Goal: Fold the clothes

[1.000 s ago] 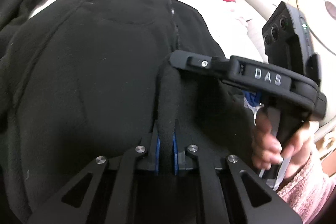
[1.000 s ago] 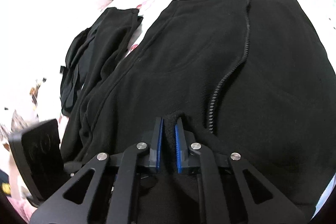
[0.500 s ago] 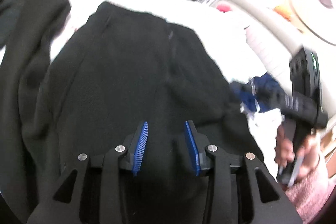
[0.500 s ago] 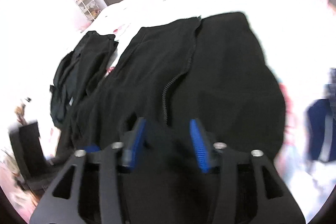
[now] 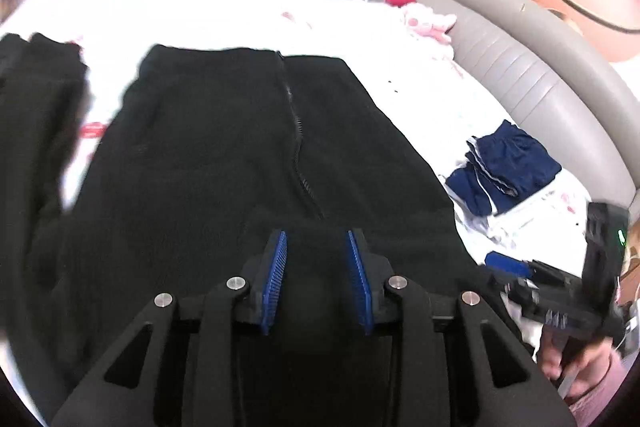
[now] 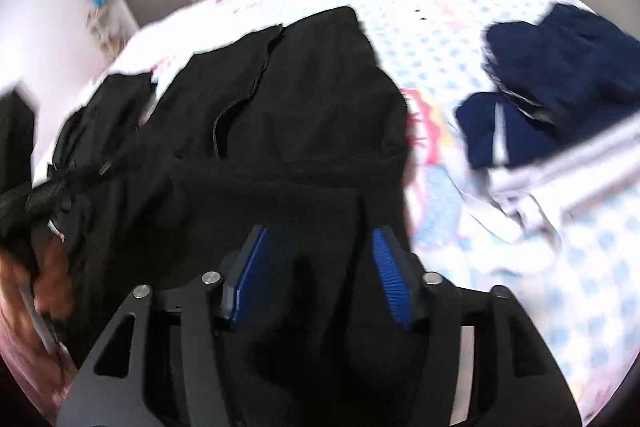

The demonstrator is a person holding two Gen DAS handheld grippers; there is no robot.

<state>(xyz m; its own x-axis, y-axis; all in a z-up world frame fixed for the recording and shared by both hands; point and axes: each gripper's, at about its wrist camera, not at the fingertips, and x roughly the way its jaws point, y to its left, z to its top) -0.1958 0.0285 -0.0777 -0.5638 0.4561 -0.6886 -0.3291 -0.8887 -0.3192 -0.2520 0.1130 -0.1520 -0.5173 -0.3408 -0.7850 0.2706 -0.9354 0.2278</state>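
Both grippers, left gripper (image 5: 316, 279) and right gripper (image 6: 316, 271), just let go, jaws apart, nothing pinched.
Black fleece jacket (image 5: 240, 155) lies flat on the bed (image 5: 420, 75).

1. Left gripper (image 5: 316, 257) tilts downward; its jaws opened a moment ago and have just narrowed a little, gripping nothing.
2. Right gripper (image 6: 318, 259) tilts downward, jaws just opened, pads bare.

Both grippers, a second ago clamped on folds of the black zip jacket (image 5: 224, 155), now stand apart from it: left gripper (image 5: 316, 279) and right gripper (image 6: 320, 271) have just opened their jaws and hang above the fabric.
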